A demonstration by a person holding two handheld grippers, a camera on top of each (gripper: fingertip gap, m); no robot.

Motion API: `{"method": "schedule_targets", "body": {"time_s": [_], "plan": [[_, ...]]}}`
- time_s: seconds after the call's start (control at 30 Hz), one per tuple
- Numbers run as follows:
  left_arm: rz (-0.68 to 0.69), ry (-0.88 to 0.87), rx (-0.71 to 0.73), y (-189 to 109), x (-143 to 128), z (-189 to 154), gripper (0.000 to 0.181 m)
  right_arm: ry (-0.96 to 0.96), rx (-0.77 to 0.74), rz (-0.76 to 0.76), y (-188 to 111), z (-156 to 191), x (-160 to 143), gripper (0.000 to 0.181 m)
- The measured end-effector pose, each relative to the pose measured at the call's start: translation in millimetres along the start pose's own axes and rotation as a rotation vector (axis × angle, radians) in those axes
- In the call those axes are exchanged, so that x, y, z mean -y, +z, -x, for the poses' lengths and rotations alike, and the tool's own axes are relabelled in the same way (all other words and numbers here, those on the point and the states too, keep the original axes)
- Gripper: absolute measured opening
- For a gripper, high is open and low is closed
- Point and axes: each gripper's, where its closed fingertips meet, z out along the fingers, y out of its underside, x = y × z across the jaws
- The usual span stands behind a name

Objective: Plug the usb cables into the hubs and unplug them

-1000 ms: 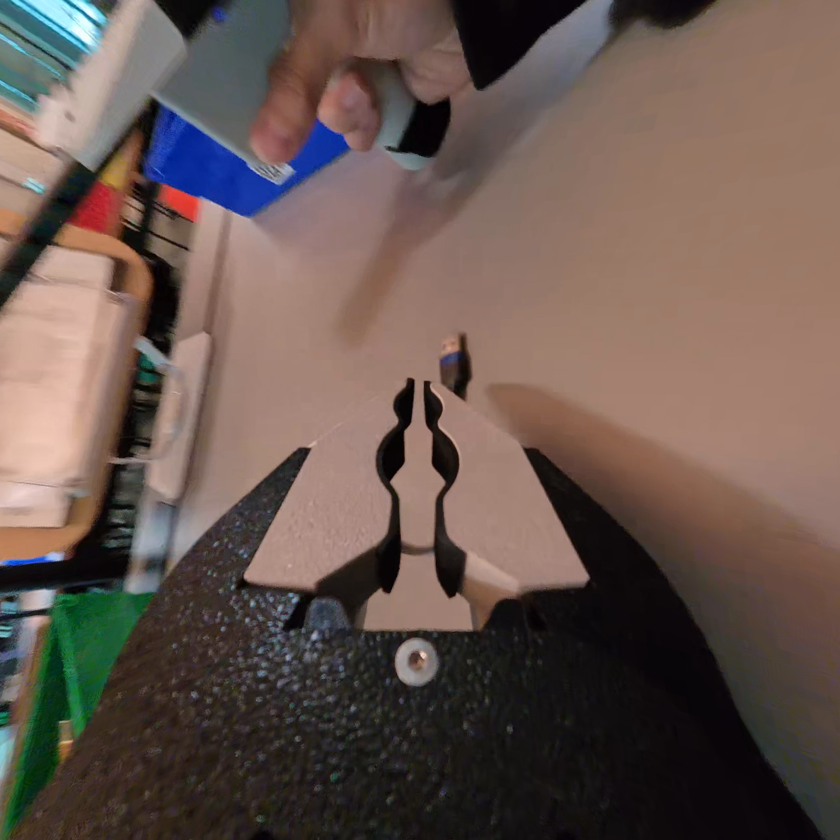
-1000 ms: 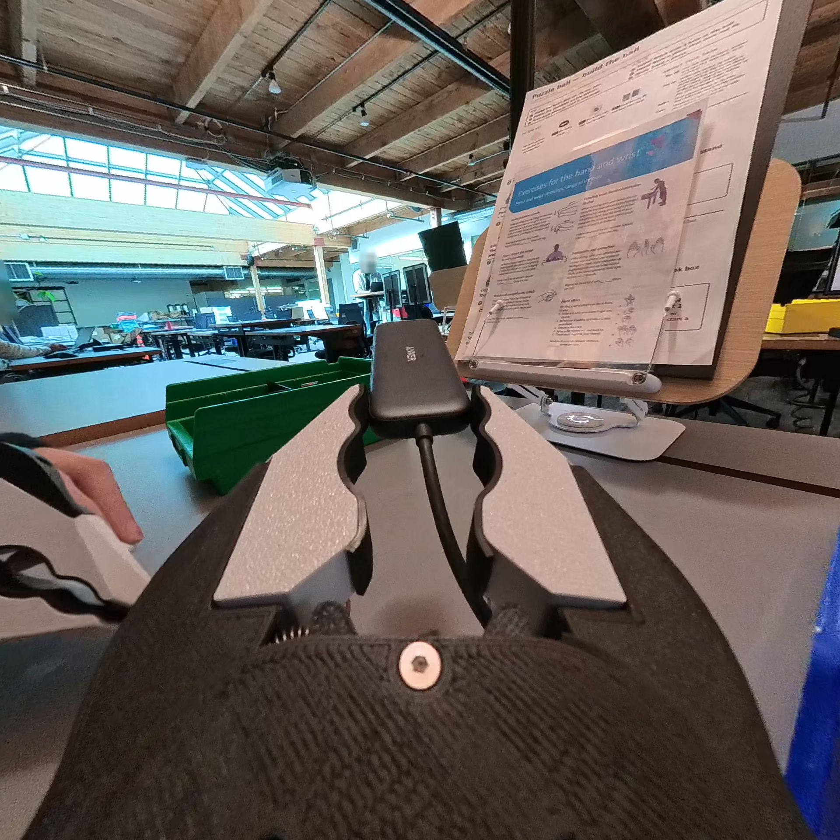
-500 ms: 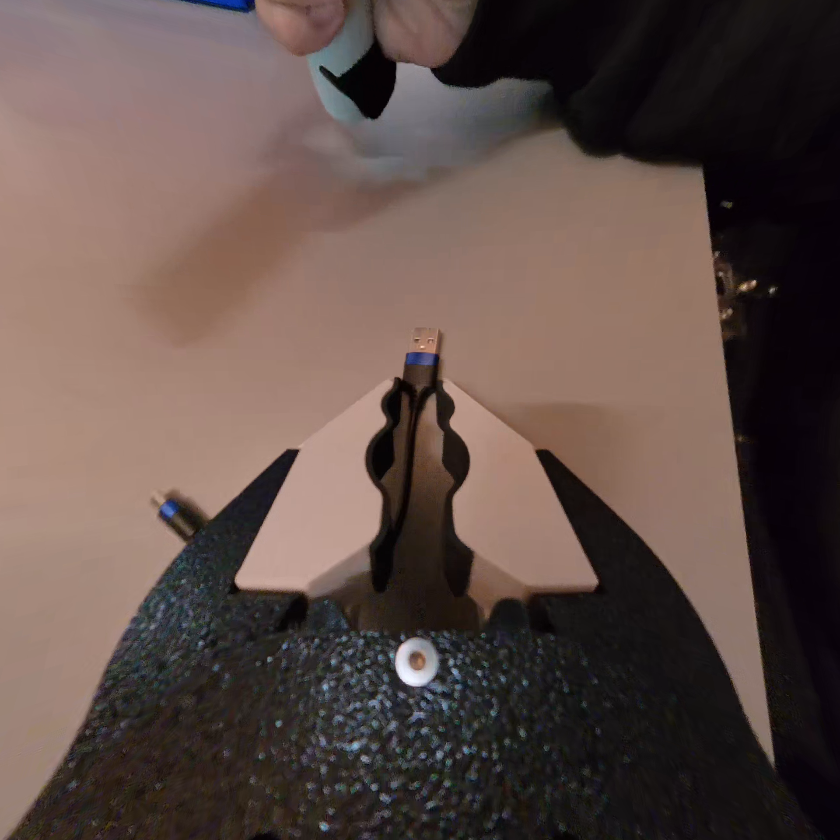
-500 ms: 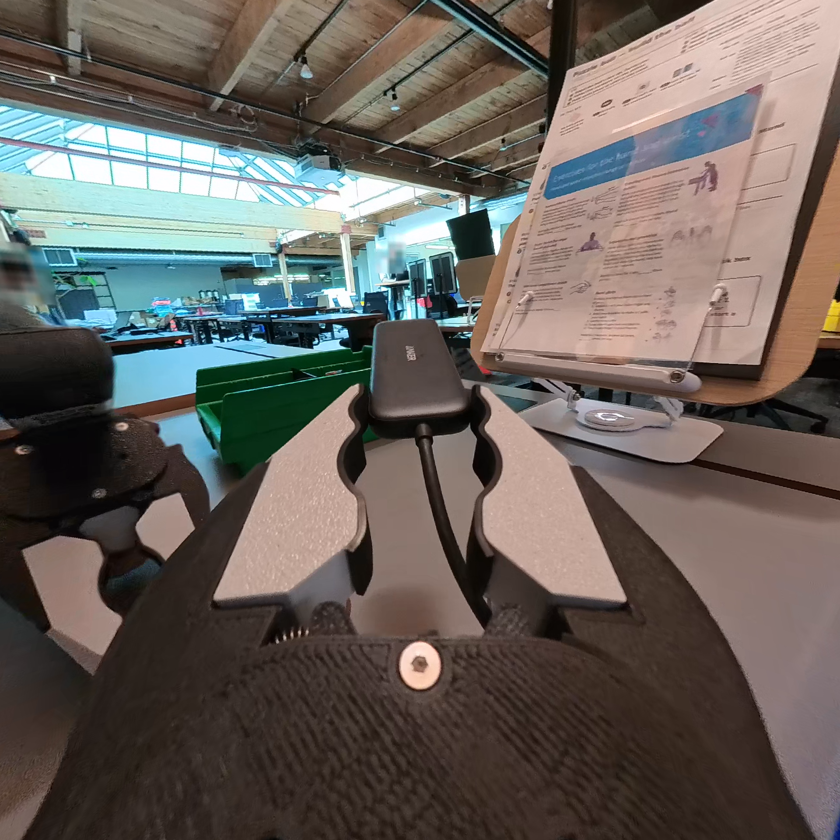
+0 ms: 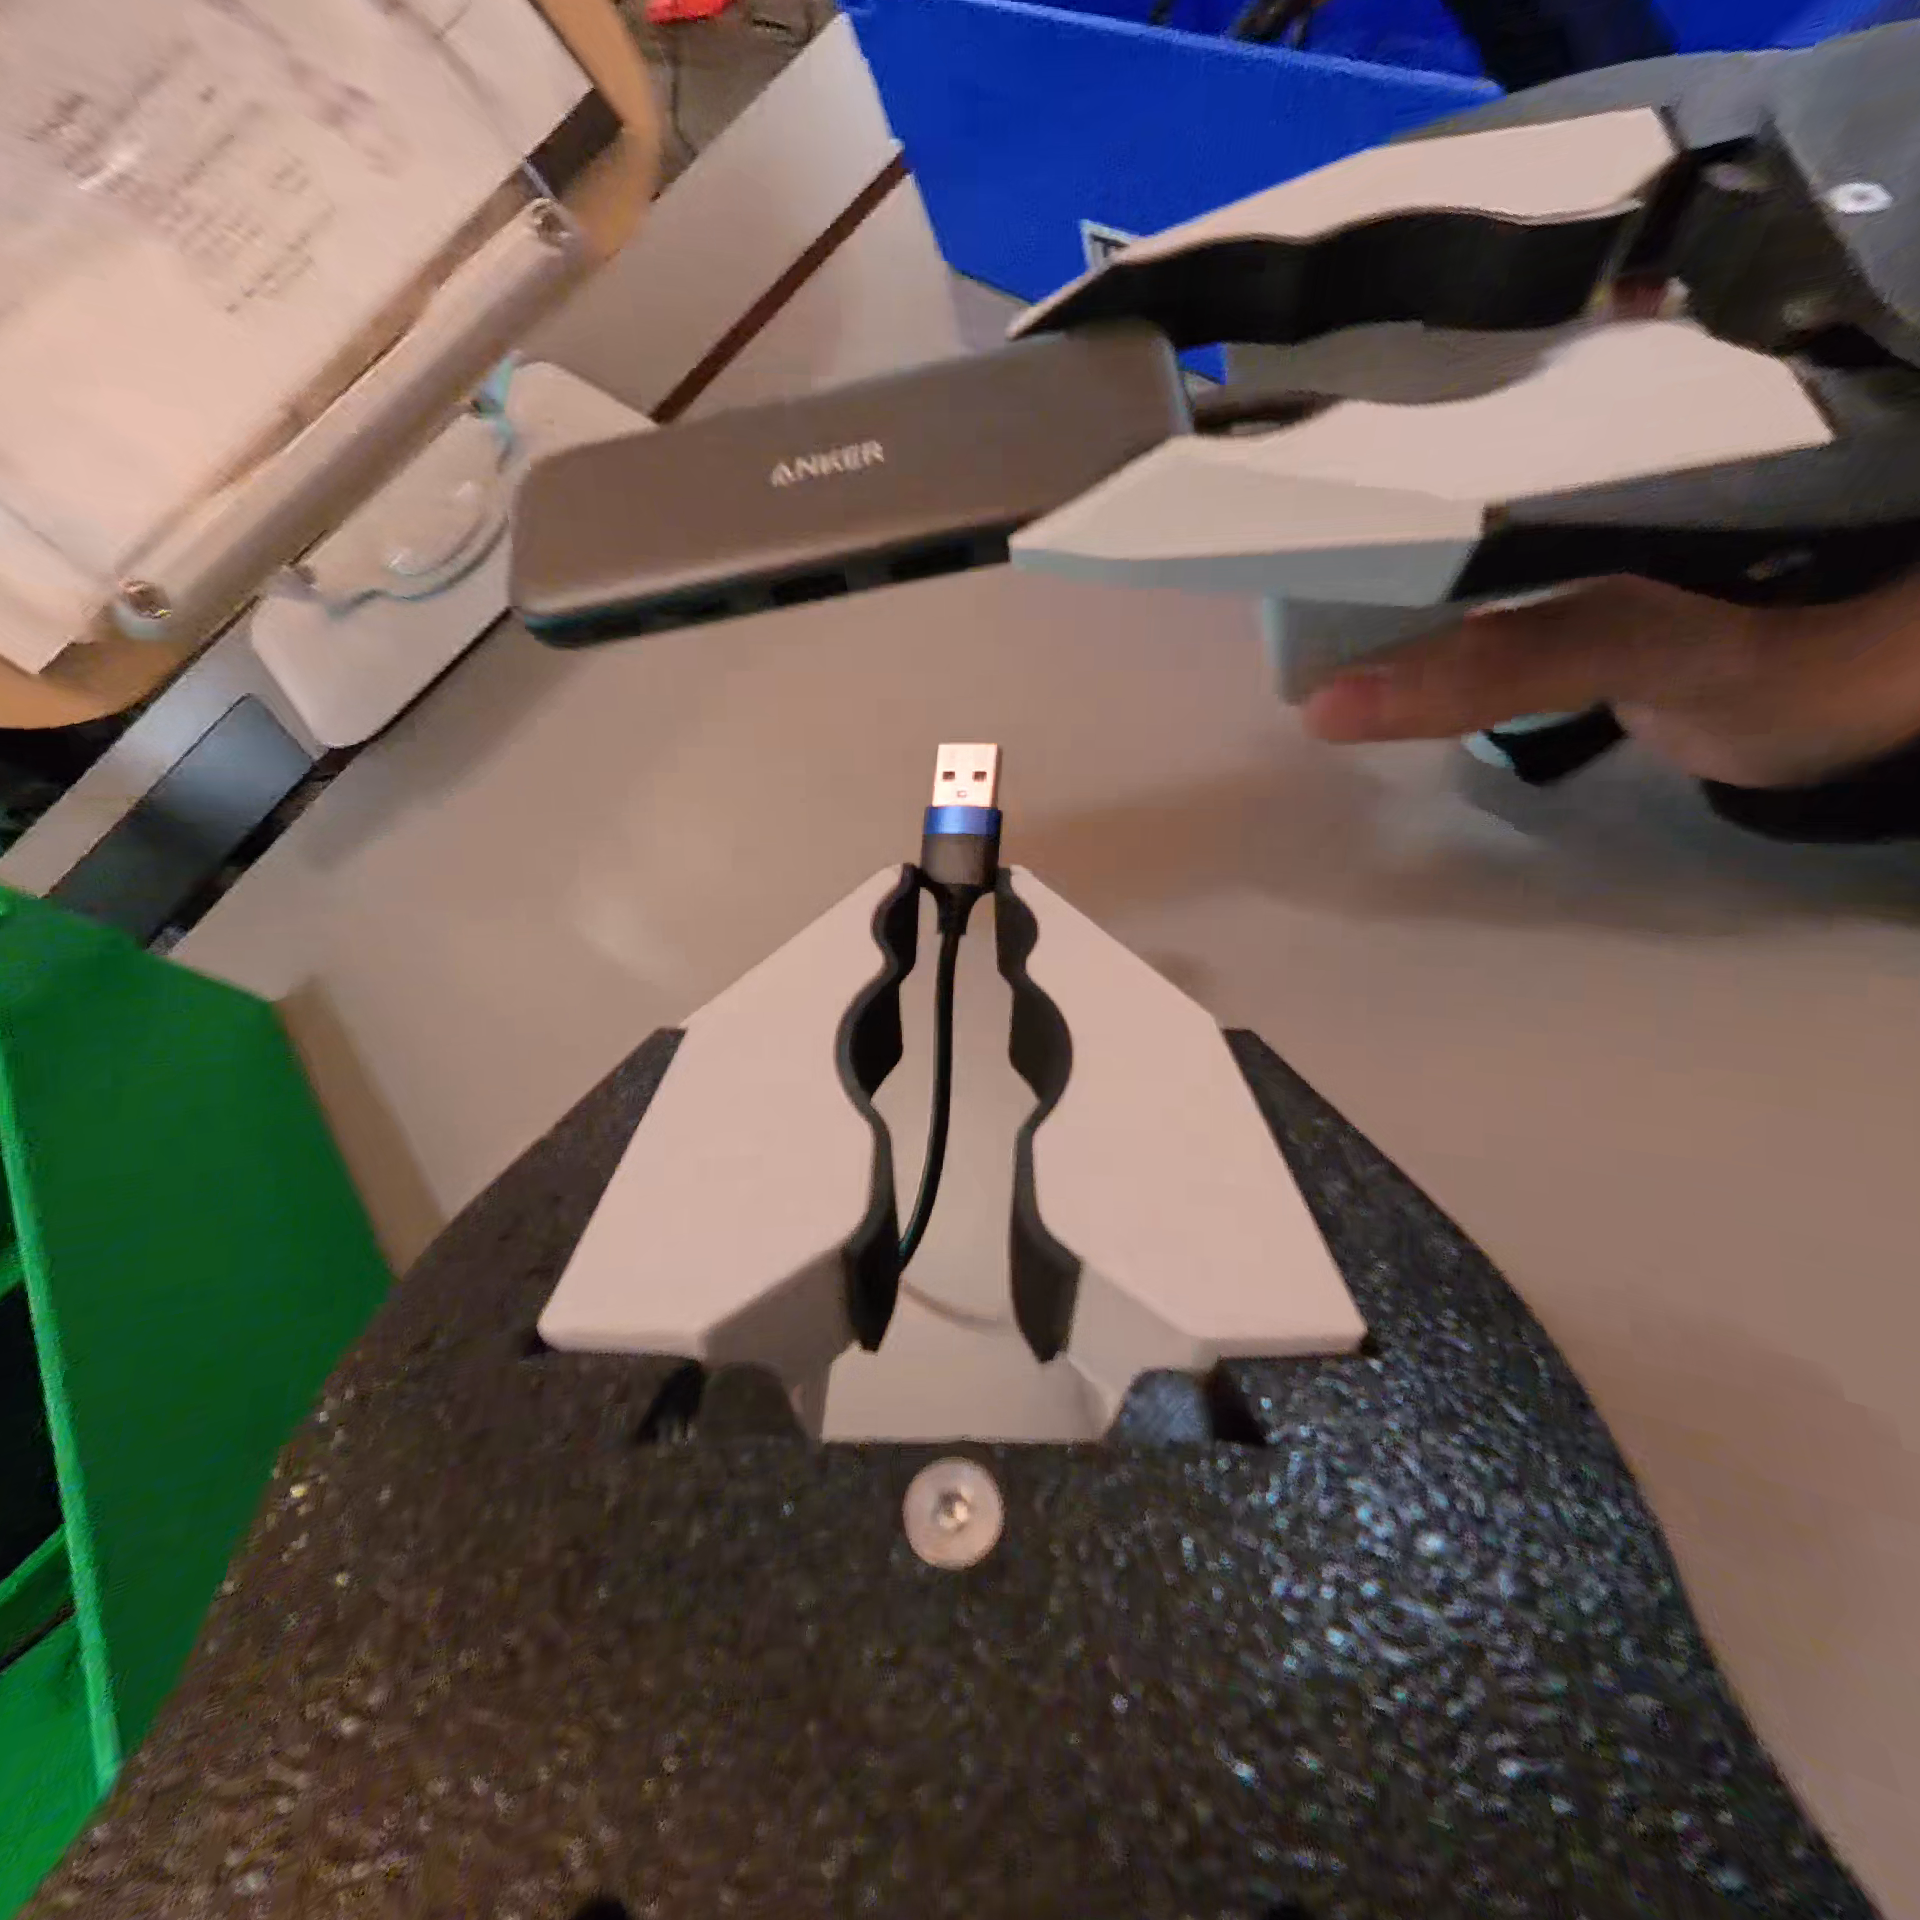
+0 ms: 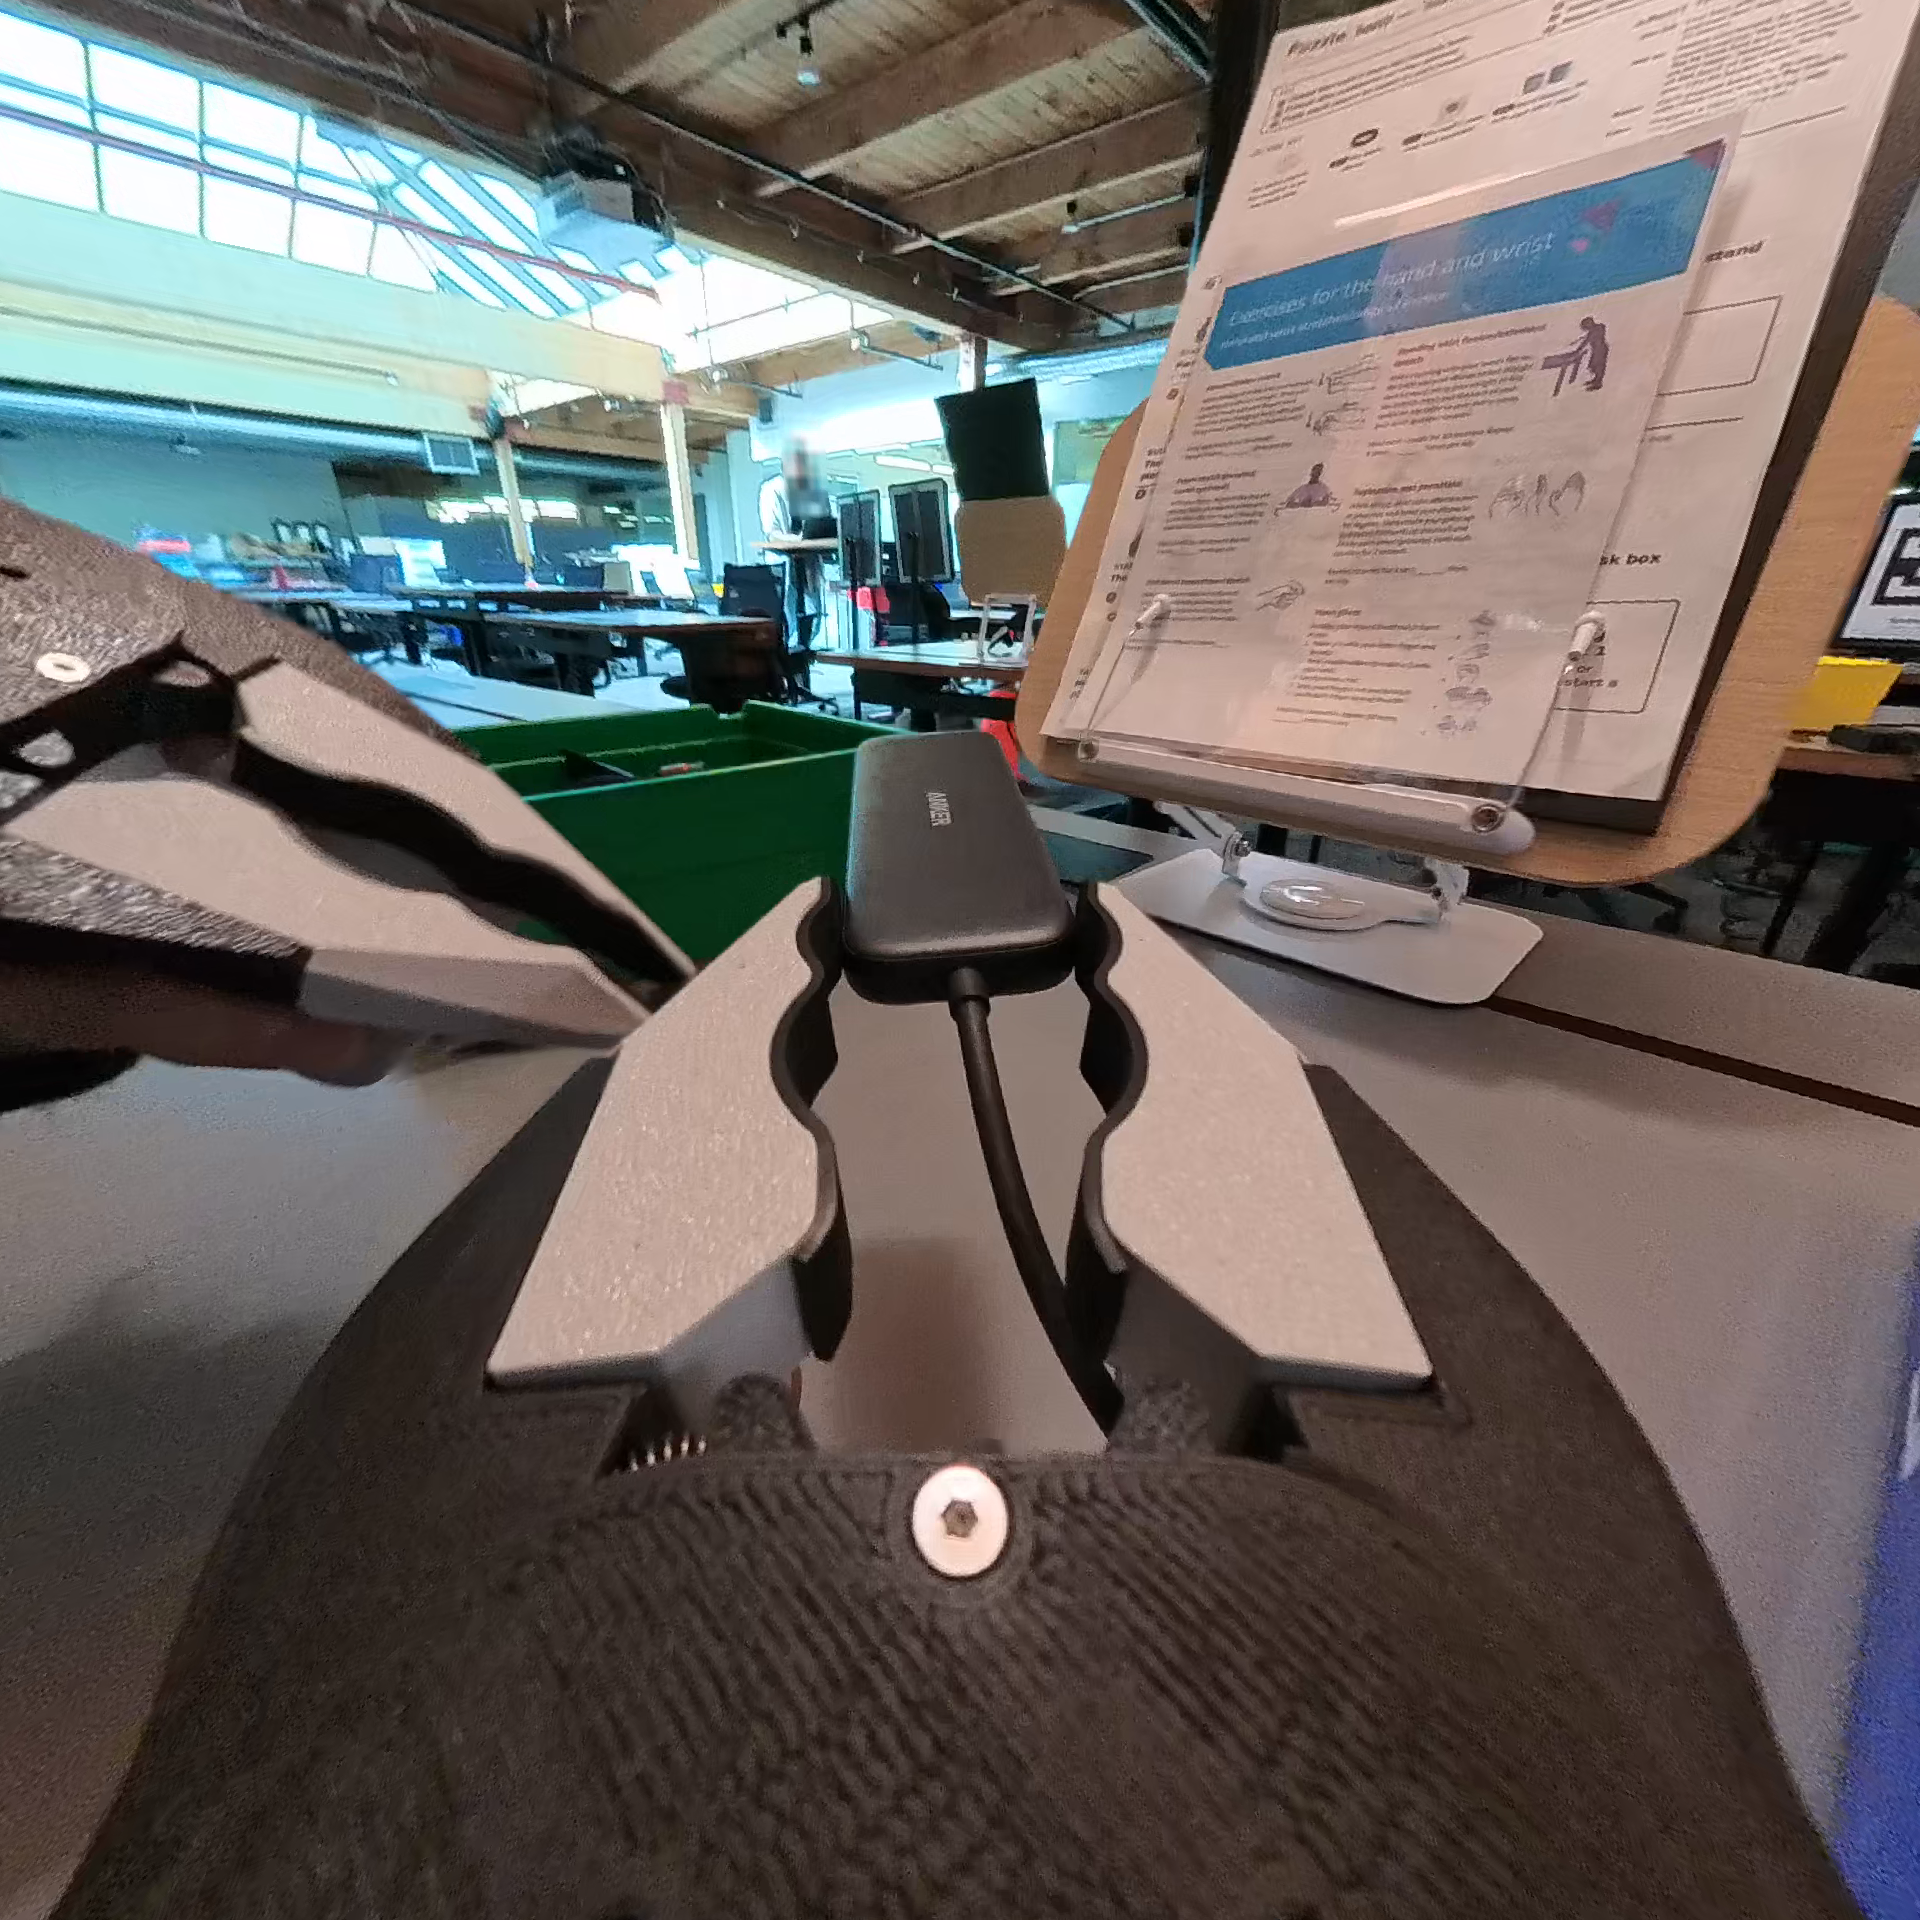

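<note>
Grey table lying bare below. Right gripper is clamping the hub in mid-air, side ports facing the left gripper, which is pinching the plug. Advice: level plug with a port, push straight, hub braced.

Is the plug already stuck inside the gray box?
No, the USB plug in the left gripper points at the hub with open space between them.
</note>
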Motion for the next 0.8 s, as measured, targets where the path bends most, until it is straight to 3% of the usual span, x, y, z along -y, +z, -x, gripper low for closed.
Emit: {"method": "schedule_targets", "body": {"time_s": [0.03, 0.3, 0.8], "plan": [[-0.006, -0.019, -0.002, 1, 0, 1, 0.012, -0.009, 0.001, 0.010, 2, 3, -2, 0.044], [-0.090, -0.173, -0.053, 3, 9, 13, 0.012, -0.096, -0.052, 0.065, 7, 9, -12, 0.044], [-0.073, -0.065, -0.065, 9, 10, 14, 0.012, -0.106, -0.102, 0.073, 10, 8, -13, 0.044]]}}
